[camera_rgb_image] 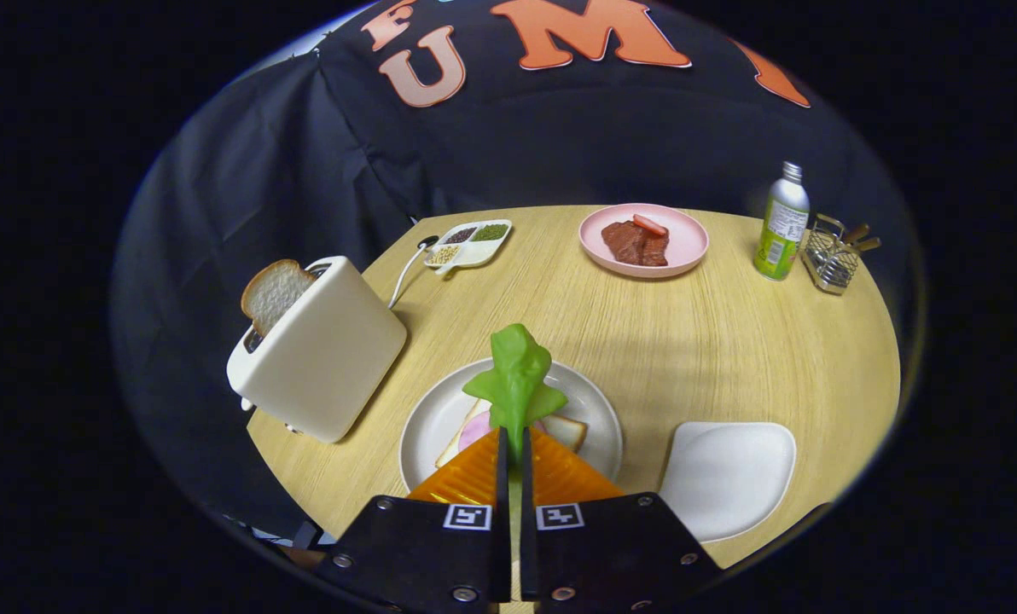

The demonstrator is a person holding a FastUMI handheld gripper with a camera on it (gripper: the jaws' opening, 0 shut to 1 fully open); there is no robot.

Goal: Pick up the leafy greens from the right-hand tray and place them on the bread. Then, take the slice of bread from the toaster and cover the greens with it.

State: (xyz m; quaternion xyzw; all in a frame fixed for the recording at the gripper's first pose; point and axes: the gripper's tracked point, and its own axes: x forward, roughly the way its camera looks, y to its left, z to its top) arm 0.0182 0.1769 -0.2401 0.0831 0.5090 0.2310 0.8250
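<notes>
So the gripper (513,439) had its two ridged fingers clamped tight on the leafy greens (515,384), both pressing on the stem end with barely a slit between them. The greens stood up just ahead of the tips, a bright, glossy plastic-looking leaf, crinkled along its lobes, with two points flaring sideways low down. It was held over the round, pale grey plate (598,418), smooth and shallow-rimmed. On that plate lay a slice of bread (566,430) with a browned crust, a pink round of something on top, partly hidden behind the leaf and fingers; whether the leaf touched it I couldn't tell.

Just beside the plate on the right sat the right-hand tray (726,477), white, glossy, rounded at the corners. On the left stood the cream toaster (321,350), boxy and matt, with a porous slice of toast (274,294) poking out of its slot. Further back on the light wood-grain table (730,350) were a small divided dish (470,243) of grains, a pink plate (683,243) with dark reddish meat, a green bottle (781,223), and a wire caddy (831,263).
</notes>
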